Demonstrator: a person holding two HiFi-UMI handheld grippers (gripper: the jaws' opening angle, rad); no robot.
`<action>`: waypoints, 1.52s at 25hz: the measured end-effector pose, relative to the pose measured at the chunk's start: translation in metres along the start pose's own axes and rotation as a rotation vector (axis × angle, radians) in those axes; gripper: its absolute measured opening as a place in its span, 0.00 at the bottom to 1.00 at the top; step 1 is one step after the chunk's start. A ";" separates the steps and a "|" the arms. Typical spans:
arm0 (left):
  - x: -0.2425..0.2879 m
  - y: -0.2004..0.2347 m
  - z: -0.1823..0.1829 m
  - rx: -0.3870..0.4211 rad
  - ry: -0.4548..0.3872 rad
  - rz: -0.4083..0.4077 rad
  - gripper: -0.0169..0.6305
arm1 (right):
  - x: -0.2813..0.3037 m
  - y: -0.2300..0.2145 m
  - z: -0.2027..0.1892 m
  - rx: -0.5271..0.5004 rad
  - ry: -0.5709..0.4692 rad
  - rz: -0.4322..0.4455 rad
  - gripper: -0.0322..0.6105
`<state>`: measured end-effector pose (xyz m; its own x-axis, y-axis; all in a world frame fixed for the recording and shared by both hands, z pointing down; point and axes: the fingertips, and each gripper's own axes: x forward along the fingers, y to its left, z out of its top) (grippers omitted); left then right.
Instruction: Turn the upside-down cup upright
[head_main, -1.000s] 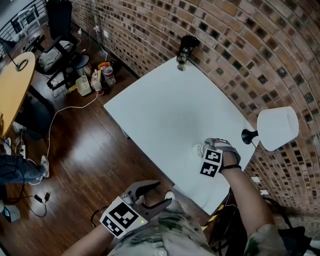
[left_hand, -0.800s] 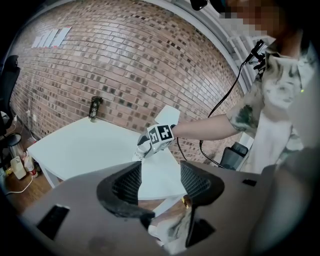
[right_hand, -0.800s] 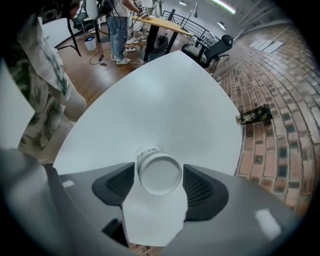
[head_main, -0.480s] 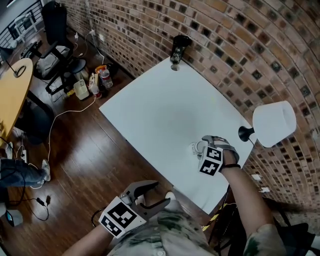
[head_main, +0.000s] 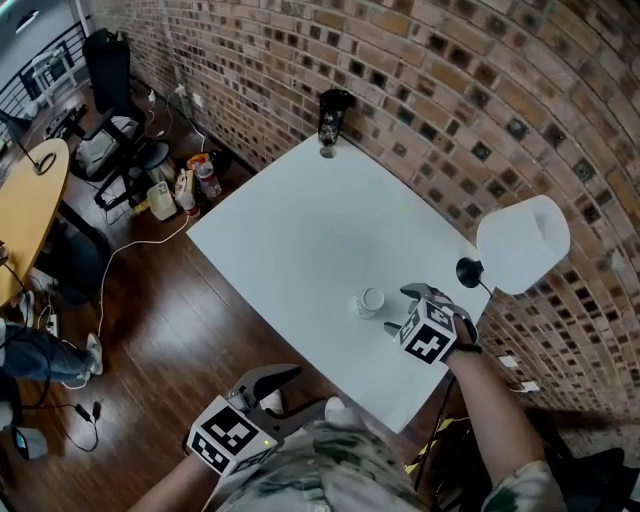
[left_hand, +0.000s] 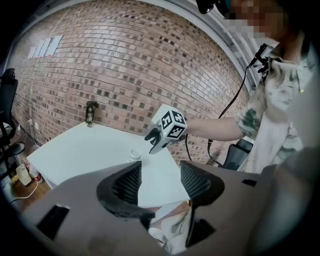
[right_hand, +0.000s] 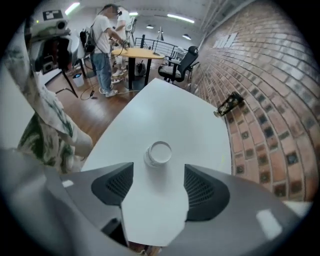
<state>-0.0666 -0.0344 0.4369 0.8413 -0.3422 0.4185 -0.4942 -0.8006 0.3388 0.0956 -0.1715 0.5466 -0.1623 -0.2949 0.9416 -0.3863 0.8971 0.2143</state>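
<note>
Head view, entries in order.

**Cup** (head_main: 371, 300): small and white, standing on end on the white table (head_main: 300, 220). It sits in the near-right part of the top, in from the edges. Its upward face shows as a round disc inside a rim. I cannot tell whether that is the base or the open mouth, so I cannot call the turning done. Contents: none visible, and nothing is spilled around it.

**Right gripper** (head_main: 402, 312): held low over the table just beside the cup, on its right and not touching it. In the right gripper view the jaws are spread wide, with only bare tabletop between them. The cup (right_hand: 159, 153) stands just ahead of the gap and roughly centred on it. I judge the gripper is lined up this way so that a straight push forward would bring the cup between the jaws.

**Left gripper** (head_main: 290, 392): off the table, down by the person's waist and above the wooden floor (head_main: 170, 330). In the left gripper view its jaws are apart and grip nothing. The table's near corner and the cup (left_hand: 134, 155) show beyond them. It looks parked out of the way, since a light cup should need only one gripper.

**Lamp** (head_main: 520, 245): white shade on a dark base, at the table's right edge by the brick wall (head_main: 450, 80).

**Dark object** (head_main: 330, 115): upright at the far corner, too small to identify.

Both the lamp and the dark object stand well apart from the cup.
</note>
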 end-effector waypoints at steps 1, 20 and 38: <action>0.001 -0.006 0.002 -0.005 -0.006 0.012 0.41 | -0.009 0.004 -0.006 0.036 -0.027 0.010 0.54; -0.029 -0.126 -0.020 -0.061 -0.019 0.313 0.41 | -0.138 0.153 -0.077 0.537 -0.575 0.383 0.53; -0.047 -0.335 -0.091 -0.043 -0.095 0.152 0.40 | -0.288 0.350 -0.186 0.630 -0.740 0.264 0.54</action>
<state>0.0398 0.2950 0.3808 0.7723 -0.5038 0.3869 -0.6241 -0.7154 0.3143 0.1758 0.2884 0.3986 -0.7522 -0.4340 0.4958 -0.6317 0.6889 -0.3554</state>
